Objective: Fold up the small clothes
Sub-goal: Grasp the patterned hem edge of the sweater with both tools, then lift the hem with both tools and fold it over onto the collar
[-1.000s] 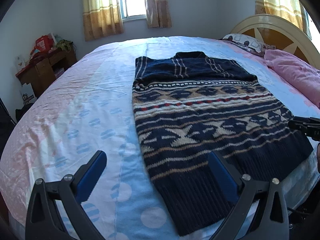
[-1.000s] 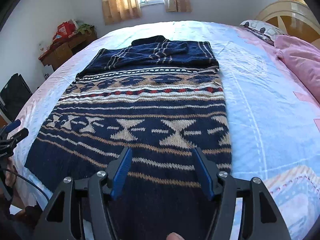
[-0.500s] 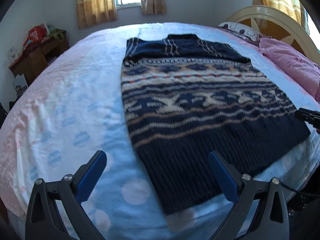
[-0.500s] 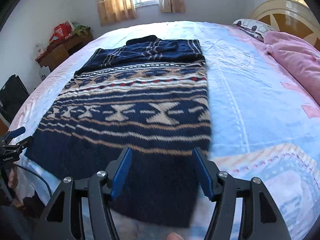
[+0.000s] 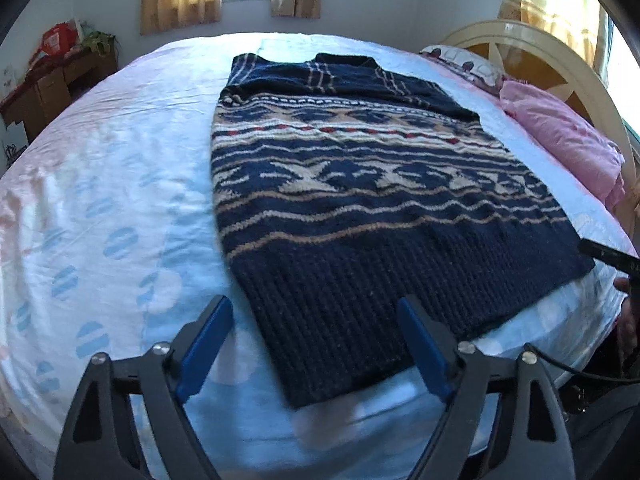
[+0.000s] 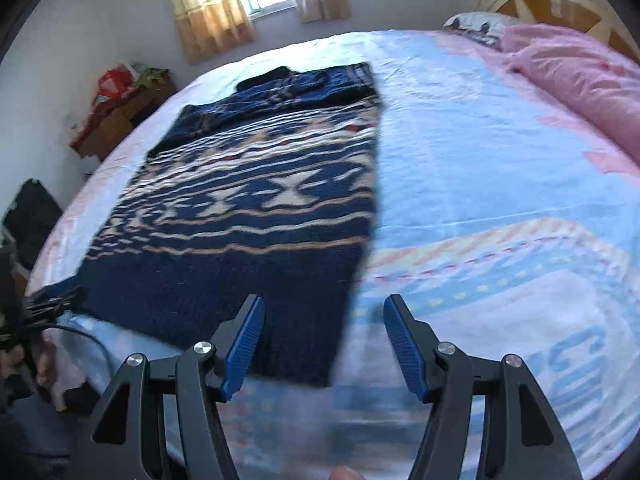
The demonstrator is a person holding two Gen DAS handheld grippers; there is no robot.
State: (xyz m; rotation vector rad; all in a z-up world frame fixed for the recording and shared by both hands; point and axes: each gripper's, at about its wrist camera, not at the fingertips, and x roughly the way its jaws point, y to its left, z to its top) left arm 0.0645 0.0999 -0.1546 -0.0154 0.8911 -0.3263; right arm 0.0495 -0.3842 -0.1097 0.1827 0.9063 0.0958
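My left tool (image 5: 316,324) is spread wide and holds nothing, poised over the hem of the sweater (image 5: 360,200). My right tool (image 6: 324,328) is likewise open and empty. The sweater lies flat on the bed (image 5: 112,184).

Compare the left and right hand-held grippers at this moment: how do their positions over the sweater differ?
The left hand-held gripper straddles the sweater's left hem corner; the right hand-held gripper straddles its right hem corner. The left's jaws gape wider than the right's. Both are open, empty and near the ribbed hem.
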